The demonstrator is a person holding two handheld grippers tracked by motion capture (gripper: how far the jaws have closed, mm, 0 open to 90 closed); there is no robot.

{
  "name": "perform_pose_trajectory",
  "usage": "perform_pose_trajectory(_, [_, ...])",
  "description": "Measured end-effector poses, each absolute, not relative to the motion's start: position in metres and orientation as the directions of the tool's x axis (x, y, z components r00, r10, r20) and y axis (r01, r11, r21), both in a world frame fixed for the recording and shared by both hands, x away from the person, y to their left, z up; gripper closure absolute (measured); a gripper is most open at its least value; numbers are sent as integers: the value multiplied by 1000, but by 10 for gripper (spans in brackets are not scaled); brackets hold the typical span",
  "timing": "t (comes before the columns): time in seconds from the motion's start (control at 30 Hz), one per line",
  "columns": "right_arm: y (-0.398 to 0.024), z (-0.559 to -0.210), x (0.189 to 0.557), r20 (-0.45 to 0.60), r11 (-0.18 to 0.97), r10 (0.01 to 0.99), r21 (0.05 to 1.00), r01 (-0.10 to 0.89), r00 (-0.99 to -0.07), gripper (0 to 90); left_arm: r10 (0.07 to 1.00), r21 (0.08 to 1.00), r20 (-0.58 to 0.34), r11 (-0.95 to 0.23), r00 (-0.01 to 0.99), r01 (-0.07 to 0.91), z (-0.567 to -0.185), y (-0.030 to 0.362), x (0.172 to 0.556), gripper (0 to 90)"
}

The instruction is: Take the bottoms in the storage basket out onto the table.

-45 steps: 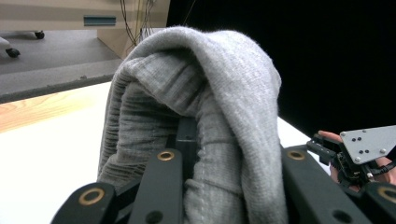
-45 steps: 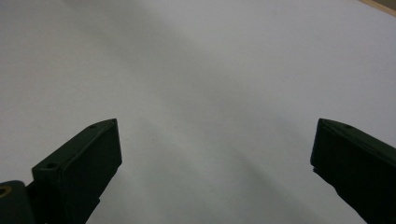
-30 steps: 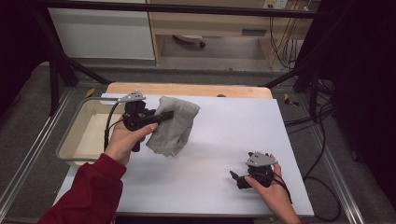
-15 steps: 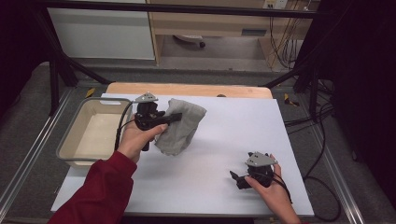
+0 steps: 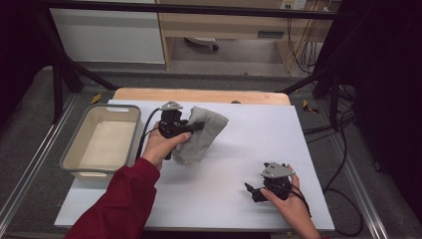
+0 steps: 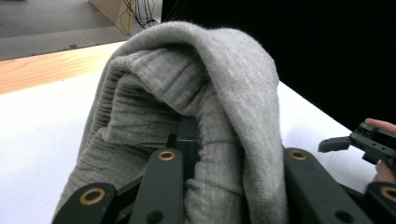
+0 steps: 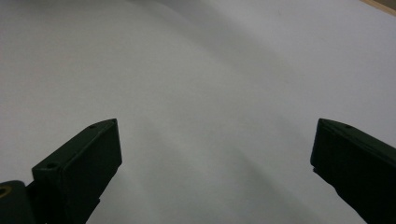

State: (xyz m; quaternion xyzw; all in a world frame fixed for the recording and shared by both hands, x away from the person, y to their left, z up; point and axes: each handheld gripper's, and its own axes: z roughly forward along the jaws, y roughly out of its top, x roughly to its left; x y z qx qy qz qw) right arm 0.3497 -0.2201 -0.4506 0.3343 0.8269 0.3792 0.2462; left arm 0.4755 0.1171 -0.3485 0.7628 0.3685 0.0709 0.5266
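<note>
— Over the white sheet (image 5: 318, 149), just right of the tub (image 5: 102, 142), we have the grey cloth (image 5: 201, 134) pinched in the left gripper (image 5: 196, 127). How firm does that hold look to you?

— Firm enough. In the left gripper view the jaws are closed on a thick fold of the cloth (image 6: 201, 116), and the rest drapes over them. Its lower edge seems to touch the sheet, though we cannot be sure.

— So how do we set it down well?

— We'd judge it best to lower slowly and let the hanging part land first, then drag gently away so it lies flat instead of bunching.

— And the right gripper (image 5: 254, 191)?

— It rests near the front edge, well apart from the cloth, jaws spread wide and empty. We could bring it over to pin a free corner.
</note>
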Motion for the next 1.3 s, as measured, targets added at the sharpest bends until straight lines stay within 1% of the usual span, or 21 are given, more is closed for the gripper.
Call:
perform_pose_trajectory(0.4, [-220,-450,350,-156,490,737,793,362,-657,24,645,832,-289,-197,707,519,-373,98,492,705])
perform_pose_trajectory(1.3, [-219,-450,350,-163,497,731,792,354,-662,24,647,821,-280,-221,709,526,-382,89,493,703])
